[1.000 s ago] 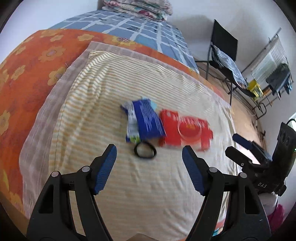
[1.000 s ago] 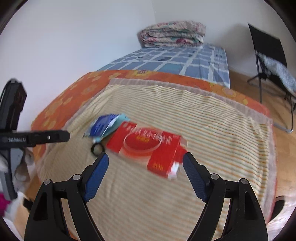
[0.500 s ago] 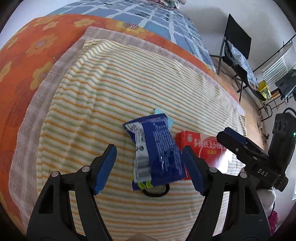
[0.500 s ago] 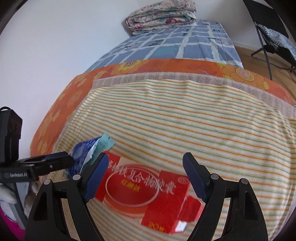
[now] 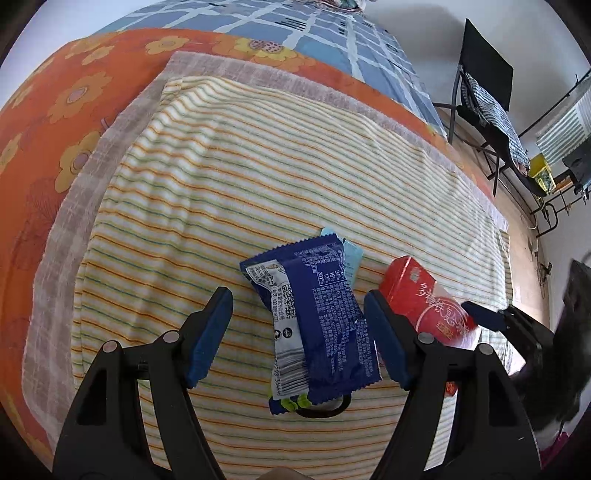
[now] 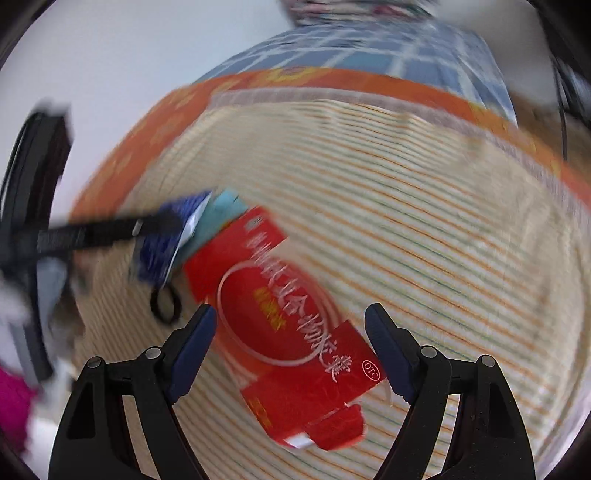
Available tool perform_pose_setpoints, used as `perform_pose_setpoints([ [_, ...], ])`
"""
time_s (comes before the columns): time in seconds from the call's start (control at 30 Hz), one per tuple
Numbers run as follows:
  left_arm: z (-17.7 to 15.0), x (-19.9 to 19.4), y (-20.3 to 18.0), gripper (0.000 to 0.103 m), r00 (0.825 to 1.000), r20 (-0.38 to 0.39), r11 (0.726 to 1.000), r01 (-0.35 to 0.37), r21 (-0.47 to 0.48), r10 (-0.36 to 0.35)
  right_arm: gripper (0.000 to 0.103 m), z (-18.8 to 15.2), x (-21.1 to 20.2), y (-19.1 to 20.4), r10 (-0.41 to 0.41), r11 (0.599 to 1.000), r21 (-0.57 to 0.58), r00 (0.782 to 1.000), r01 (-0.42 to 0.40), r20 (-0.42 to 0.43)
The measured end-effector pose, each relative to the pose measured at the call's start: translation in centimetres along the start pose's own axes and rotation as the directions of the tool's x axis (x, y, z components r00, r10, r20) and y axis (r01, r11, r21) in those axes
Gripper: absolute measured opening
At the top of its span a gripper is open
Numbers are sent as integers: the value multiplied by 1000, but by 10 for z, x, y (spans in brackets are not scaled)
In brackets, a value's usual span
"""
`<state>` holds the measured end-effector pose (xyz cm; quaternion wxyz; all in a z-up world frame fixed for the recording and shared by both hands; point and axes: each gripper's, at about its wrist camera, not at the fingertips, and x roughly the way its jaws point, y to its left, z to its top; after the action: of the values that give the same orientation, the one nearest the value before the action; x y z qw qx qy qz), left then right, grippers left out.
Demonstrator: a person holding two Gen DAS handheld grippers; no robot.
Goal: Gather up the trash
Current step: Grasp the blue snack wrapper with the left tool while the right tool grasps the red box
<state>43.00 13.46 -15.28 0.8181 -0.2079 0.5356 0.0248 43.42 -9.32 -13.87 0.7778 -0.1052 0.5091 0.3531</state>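
A blue snack wrapper (image 5: 317, 317) lies on the striped towel (image 5: 258, 177), between the open fingers of my left gripper (image 5: 299, 332). A light blue wrapper (image 5: 351, 258) peeks out under it, and a black hair tie (image 5: 325, 406) lies at its near end. A red flattened carton (image 6: 288, 332) lies to the right, between the open fingers of my right gripper (image 6: 291, 347). It also shows in the left wrist view (image 5: 424, 306). The blue wrapper (image 6: 166, 240) and hair tie (image 6: 166, 302) show blurred in the right wrist view.
The towel covers an orange flowered sheet (image 5: 55, 92) on a bed with a blue checked sheet (image 5: 295, 26). A black folding chair (image 5: 484, 88) and a rack (image 5: 554, 162) stand on the floor at the right.
Both grippers have moved down and closer. The left now straddles the blue wrapper, the right straddles the red carton. The right wrist view is motion blurred.
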Motion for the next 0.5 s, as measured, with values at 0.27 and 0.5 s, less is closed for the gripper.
perform_pose_setpoints([
  [0.27,-1,11,2,76,1000,-6,1000,-22,-11,22,85,-8,12,42,-127,955,-271,992,119,-12],
  [0.5,4,14,3,75,1000,-1,1000,-12,-13,12,87,0,22,41,-118,965,-236,993,110,-16],
])
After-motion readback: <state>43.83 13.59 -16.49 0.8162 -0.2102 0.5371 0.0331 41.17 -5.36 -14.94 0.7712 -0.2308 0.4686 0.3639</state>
